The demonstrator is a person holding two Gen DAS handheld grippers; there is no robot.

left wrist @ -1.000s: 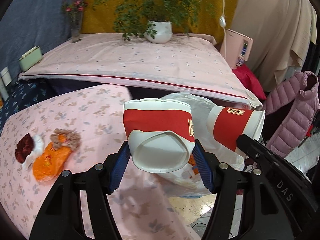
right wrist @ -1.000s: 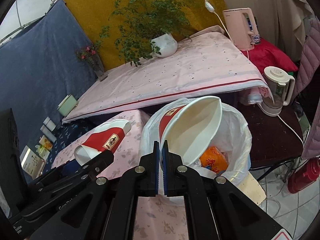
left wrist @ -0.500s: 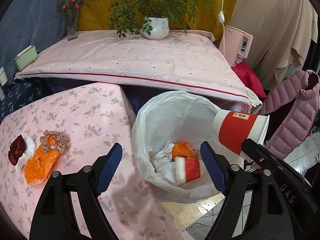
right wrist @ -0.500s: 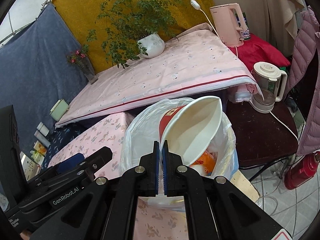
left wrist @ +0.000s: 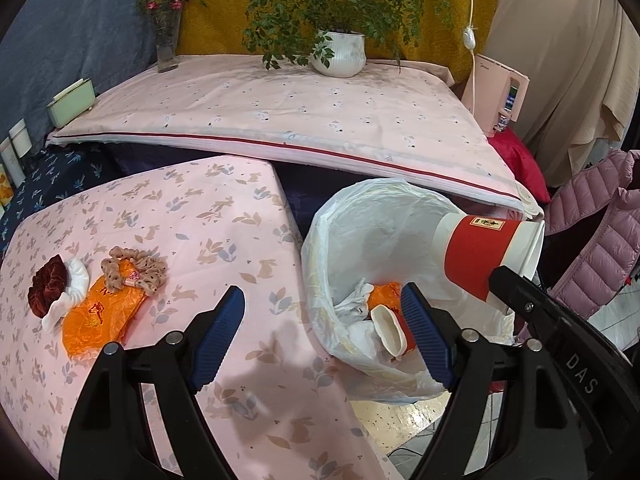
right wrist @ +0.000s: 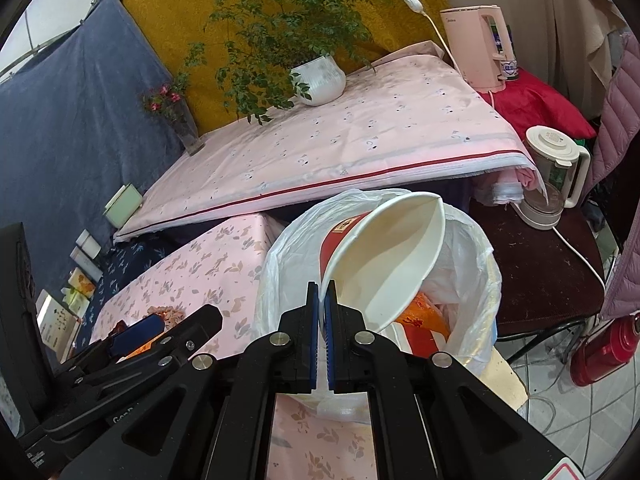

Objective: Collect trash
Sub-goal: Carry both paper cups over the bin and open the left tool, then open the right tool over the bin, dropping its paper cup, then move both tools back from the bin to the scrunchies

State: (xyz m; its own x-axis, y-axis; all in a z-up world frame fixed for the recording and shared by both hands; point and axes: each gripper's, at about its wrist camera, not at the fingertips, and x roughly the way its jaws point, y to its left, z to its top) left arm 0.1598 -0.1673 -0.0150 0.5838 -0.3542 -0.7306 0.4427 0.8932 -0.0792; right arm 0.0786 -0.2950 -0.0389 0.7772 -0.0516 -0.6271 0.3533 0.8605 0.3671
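Note:
My left gripper (left wrist: 322,292) is open and empty, its blue pads spread over the edge of the pink floral table (left wrist: 192,216) and the white-bagged bin (left wrist: 360,216). A red-and-white paper cup (left wrist: 390,330) lies in the bin on crumpled tissue and an orange wrapper (left wrist: 386,292). My right gripper (right wrist: 321,288) is shut on the rim of a second red-and-white paper cup (right wrist: 384,256), held tilted over the bin (right wrist: 280,264); in the left wrist view this cup (left wrist: 484,256) hangs above the bin's right side. An orange wrapper (left wrist: 100,312) lies on the table at the left.
A beige scrunchie (left wrist: 132,268) and a dark red and white one (left wrist: 52,292) rest on the orange wrapper. Behind stands a higher table with a potted plant (left wrist: 340,52) and a vase (left wrist: 166,40). A blender jug (right wrist: 552,176), a red flask (right wrist: 604,348) and a pink jacket (left wrist: 600,232) stand to the right.
My left gripper let go of its paper cup, which dropped into the bin, and its jaws spread wider. The right gripper kept its cup over the bin.

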